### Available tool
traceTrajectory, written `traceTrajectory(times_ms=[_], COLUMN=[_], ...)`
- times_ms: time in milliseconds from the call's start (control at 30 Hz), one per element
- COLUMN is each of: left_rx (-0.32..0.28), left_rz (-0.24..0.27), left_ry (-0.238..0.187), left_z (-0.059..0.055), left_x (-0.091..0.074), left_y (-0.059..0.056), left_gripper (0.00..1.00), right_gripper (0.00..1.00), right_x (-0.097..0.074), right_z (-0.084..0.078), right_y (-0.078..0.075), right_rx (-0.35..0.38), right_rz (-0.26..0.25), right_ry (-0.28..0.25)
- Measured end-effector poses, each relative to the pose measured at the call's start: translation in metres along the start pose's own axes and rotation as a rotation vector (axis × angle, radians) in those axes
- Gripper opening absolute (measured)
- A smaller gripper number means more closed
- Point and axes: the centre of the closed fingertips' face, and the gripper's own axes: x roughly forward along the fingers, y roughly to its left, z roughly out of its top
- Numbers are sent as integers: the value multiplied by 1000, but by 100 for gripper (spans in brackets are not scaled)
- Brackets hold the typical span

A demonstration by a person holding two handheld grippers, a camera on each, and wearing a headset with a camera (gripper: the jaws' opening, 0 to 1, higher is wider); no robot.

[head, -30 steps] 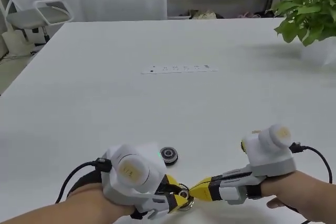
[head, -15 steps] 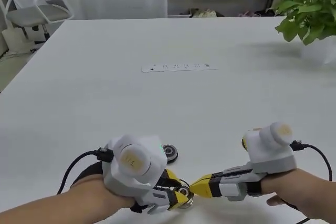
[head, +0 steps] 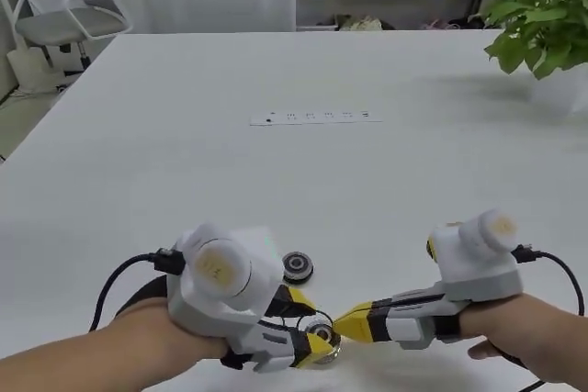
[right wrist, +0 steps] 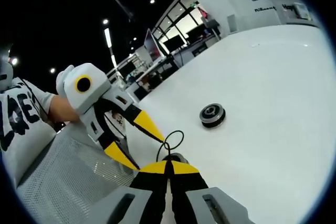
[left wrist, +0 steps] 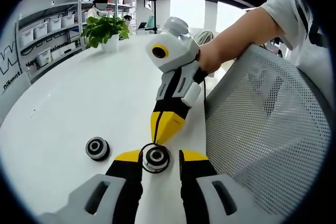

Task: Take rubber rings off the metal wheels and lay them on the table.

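Left gripper (head: 305, 324) has rolled leftward, baring the held wheel (left wrist: 156, 158) at the table's (head: 322, 181) near edge, jaws clamping it. Right gripper (right wrist: 169, 165), jaws pressed together, pinches the rubber ring (right wrist: 174, 139). Step: peeling. Next: pull clear, lay down. Second wheel (head: 296, 266) sits just beyond.

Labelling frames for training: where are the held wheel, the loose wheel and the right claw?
held wheel (left wrist: 156, 157): left gripper view, its hub face.
loose wheel (left wrist: 97, 148): left gripper view, its top face.
right claw (left wrist: 159, 137): left gripper view, its shut yellow tip.
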Motion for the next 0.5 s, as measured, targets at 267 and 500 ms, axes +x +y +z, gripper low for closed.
traceTrajectory(times_ms=[267,500], left_rx=[-12,-37], left_rz=[25,35], left_ry=[-41,-69], left_z=[8,8], left_x=[-22,-38], left_y=[4,3], left_gripper=[32,37], right_gripper=[0,0], right_x=[0,0], right_z=[2,5], right_y=[3,5], right_rx=[0,-5], right_rz=[7,12], right_ry=[-1,0])
